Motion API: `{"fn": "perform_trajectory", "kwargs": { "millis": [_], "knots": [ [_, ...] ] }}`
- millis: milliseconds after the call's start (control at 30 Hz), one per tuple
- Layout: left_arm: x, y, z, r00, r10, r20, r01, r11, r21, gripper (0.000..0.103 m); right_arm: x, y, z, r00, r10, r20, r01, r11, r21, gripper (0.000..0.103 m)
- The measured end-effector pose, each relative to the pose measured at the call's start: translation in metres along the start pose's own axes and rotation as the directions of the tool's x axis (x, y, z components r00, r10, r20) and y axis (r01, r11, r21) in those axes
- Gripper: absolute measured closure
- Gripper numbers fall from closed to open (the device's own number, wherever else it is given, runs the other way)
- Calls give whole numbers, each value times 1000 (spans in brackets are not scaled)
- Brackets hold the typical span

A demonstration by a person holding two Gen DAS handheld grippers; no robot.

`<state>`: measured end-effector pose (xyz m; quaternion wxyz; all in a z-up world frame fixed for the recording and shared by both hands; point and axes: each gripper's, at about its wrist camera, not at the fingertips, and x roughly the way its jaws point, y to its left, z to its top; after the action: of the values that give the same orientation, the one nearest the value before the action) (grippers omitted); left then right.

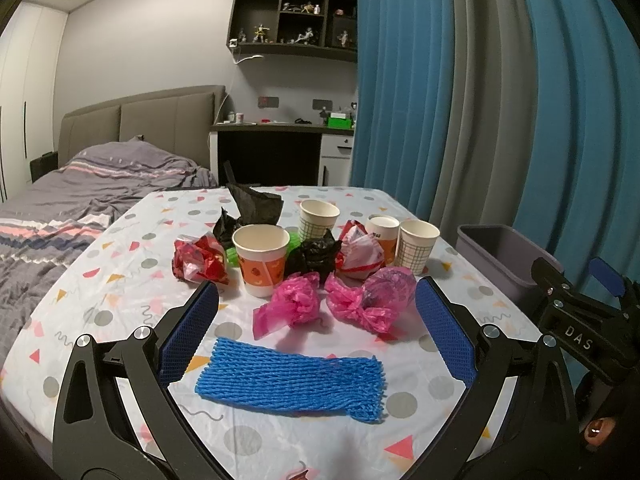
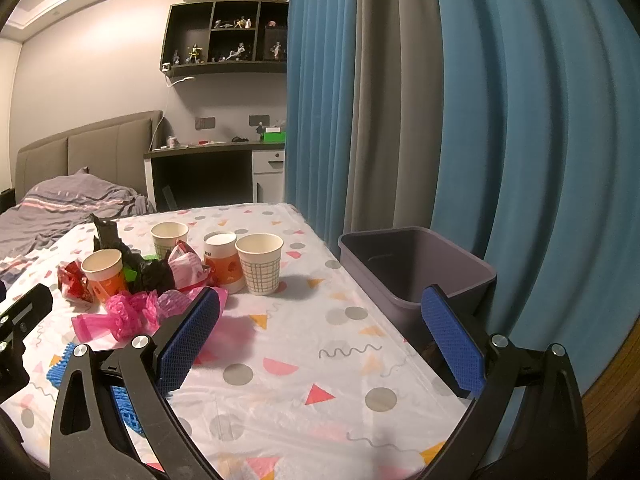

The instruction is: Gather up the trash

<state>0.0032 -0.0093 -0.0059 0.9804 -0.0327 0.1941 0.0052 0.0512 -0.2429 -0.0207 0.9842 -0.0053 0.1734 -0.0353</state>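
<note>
- The left hand-held gripper [image 1: 316,328] hovers over the near part of the surface [image 1: 120,296], which wears a white cloth printed with dots and triangles; its 2 blue-padded fingers [image 1: 188,332] are spread wide and hold nothing.
- Between those fingers lies a flat blue foam mesh sleeve [image 1: 292,384].
- Just beyond it sit 2 crumpled pink plastic bags [image 1: 296,304], side by side.
- Behind them cluster 4 upright paper cups: 2 with orange print [image 1: 262,258] and 2 with a grid pattern [image 1: 418,246], mixed with crumpled black plastic bags [image 1: 316,256] and red-and-white wrappers [image 1: 200,262].
- The right hand-held gripper [image 2: 320,332] is likewise wide open and empty, over bare cloth.
- A grey plastic bin [image 2: 416,272] stands at the surface's right edge, just past the right finger, beside blue and grey curtains [image 2: 400,100].
</note>
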Motion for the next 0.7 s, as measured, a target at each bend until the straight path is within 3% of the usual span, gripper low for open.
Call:
{"fn": "perform_trajectory", "kwargs": {
  "millis": [700],
  "knots": [
    [1,1,-4,1000,-4,-1,4,1000,-2,6,-1,0,-2,1000,1,3,-1,1000,-1,5]
  ]
}}
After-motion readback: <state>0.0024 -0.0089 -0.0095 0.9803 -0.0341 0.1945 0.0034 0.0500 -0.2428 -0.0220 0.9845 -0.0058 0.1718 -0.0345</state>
